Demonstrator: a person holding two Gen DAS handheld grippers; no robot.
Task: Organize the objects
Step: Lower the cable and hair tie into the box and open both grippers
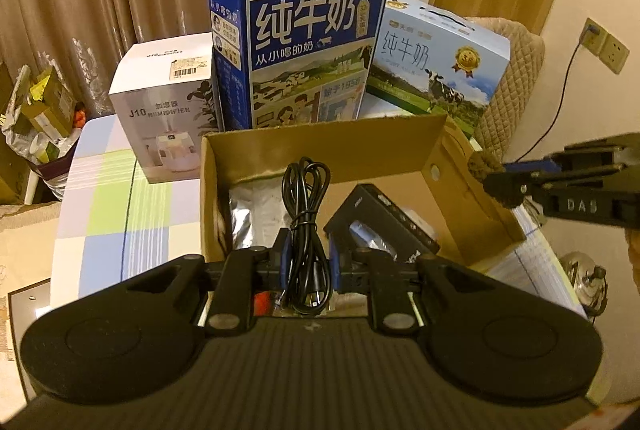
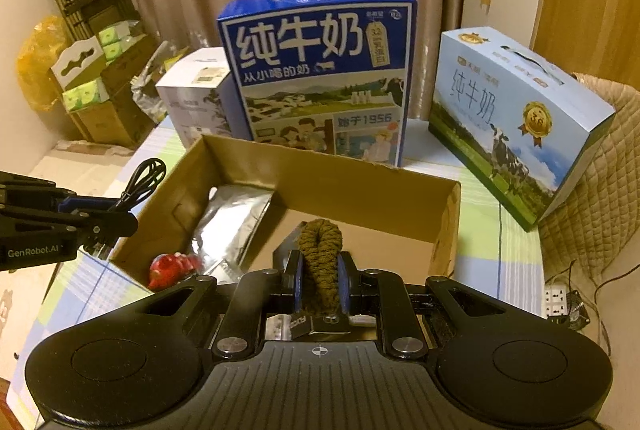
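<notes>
An open cardboard box stands on the checked table. My left gripper is shut on a coiled black cable and holds it over the box's near left side; it also shows in the right wrist view. My right gripper is shut on a brown knitted cloth, held over the box's near right side; it shows in the left wrist view. Inside the box lie a silver foil pouch, a red toy and a black packet.
Behind the box stand a dark blue milk carton, a light blue milk carton and a white humidifier box. A quilted chair is at the right. Clutter and boxes stand at the left.
</notes>
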